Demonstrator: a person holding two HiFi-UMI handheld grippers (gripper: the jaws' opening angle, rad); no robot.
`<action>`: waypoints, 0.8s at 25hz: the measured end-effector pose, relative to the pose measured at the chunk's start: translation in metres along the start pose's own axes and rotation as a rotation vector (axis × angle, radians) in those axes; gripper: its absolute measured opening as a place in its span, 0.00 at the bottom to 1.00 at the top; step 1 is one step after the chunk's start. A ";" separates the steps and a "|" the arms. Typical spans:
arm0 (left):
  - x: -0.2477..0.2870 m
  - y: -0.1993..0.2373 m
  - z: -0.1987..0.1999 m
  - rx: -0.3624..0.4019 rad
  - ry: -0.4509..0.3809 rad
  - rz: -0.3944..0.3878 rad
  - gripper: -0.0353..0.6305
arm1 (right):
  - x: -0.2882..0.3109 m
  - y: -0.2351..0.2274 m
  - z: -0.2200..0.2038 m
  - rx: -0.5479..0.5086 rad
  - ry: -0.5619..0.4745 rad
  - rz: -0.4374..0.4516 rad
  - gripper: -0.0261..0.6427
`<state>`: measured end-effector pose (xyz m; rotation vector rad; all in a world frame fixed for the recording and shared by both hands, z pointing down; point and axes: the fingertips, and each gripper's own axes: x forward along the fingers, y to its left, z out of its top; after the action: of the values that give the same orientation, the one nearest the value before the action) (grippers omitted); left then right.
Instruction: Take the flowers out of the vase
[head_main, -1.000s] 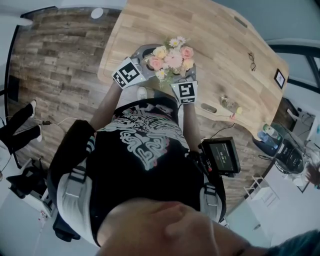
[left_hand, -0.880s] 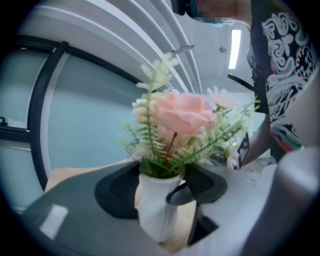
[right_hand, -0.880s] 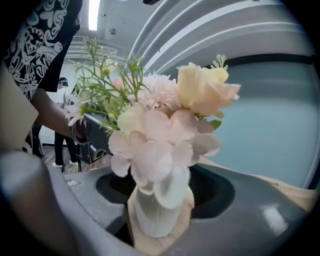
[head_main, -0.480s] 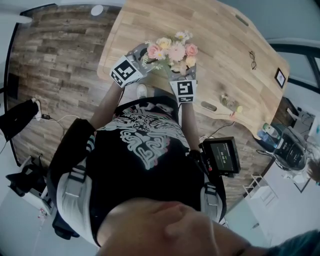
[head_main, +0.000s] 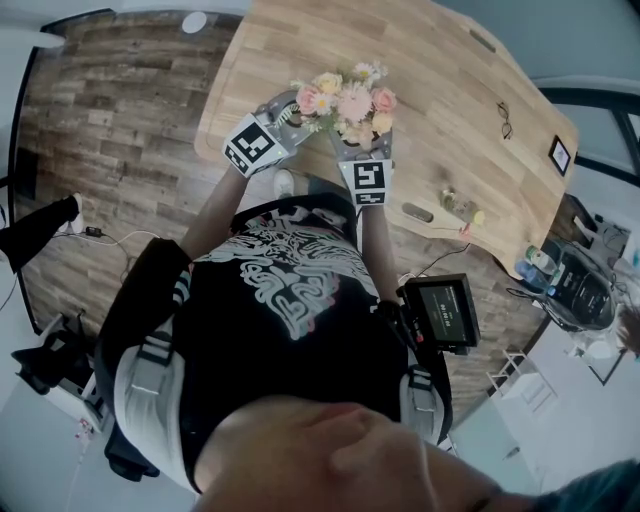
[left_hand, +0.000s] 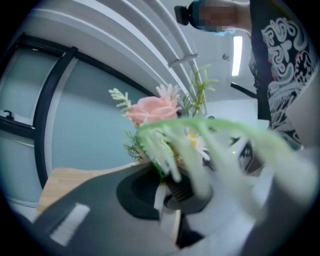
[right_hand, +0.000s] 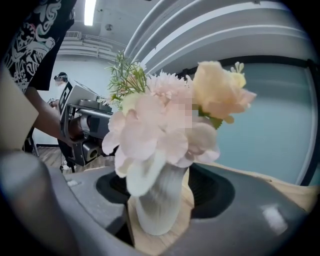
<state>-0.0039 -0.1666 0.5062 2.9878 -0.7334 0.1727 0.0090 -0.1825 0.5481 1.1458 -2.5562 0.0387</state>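
Location: near edge of the wooden bench (head_main: 440, 110), directly in front of the person. The flowers (head_main: 345, 100), with pink, peach and cream heads and green sprigs, stand in a white ribbed vase (right_hand: 155, 215) that rests on the bench top.

Left tongs (left_hand: 167, 186): at the left of the bouquet and closing, with the green stems (left_hand: 165, 150) caught between the pads. The stems are blurred in the left gripper view, so the exact contact is hard to read.

Right tongs (right_hand: 160, 197): at the right of the bouquet, pinching the vase body low down, one pad against each side, with bench wood visible beneath.

The two tongs lie close together with the bouquet between them. A pair of spectacles (head_main: 503, 122) lies well apart, at the far right of the bench
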 end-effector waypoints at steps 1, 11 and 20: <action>0.000 -0.001 0.001 -0.002 -0.002 -0.001 0.09 | -0.001 0.000 0.000 0.001 0.001 -0.004 0.51; -0.003 -0.005 0.011 -0.049 -0.060 0.012 0.09 | -0.009 0.000 0.000 -0.002 0.010 -0.031 0.51; -0.003 -0.015 0.022 -0.062 -0.093 -0.002 0.08 | -0.021 0.000 -0.002 -0.002 0.015 -0.058 0.50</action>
<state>0.0024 -0.1534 0.4831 2.9545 -0.7307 0.0104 0.0221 -0.1669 0.5434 1.2131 -2.5085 0.0301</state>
